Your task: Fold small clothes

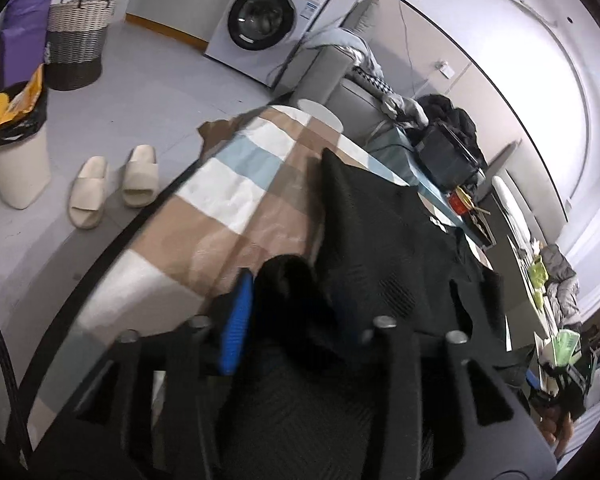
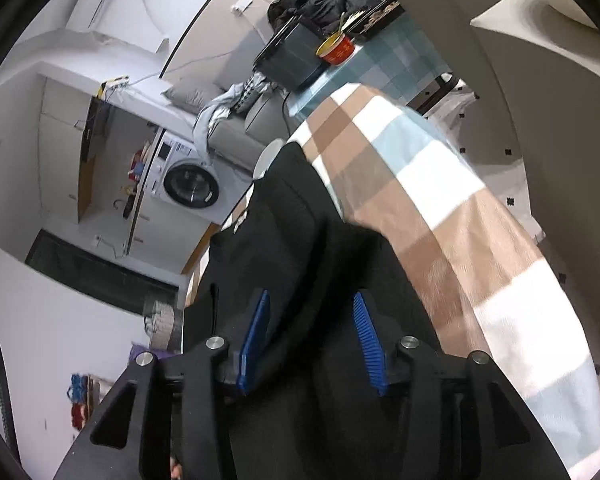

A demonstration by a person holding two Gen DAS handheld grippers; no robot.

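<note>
L claw (image 1: 296, 312) sits low over the near end of the black garment (image 1: 384, 240). One blue ribbed pad (image 1: 238, 320) shows on its left side; a bunched dark fold of the garment rises just right of that pad and hides the other one, so can't tell if the jaws pinch the cloth or stand off it.

R claw (image 2: 312, 336): jaws apart, both blue ribbed pads (image 2: 367, 340) clear to see, black cloth lying in the gap and under them, pads not pressing on it.

Garment lies lengthwise on a checked cloth (image 1: 236, 204) w/ tan, white and pale blue squares, its far end reaching toward a grey sofa (image 1: 332, 80).

Edges/room: in the L view the checked cloth's left edge drops off to pale floor, where cream slippers (image 1: 112, 184) sit beside a white bin (image 1: 18, 160). In the R view bare checked cloth runs wide to the right of the garment.

Garment fabric looks matte w/ a fine mesh-like weave; checked cloth smooth and flat.
</note>
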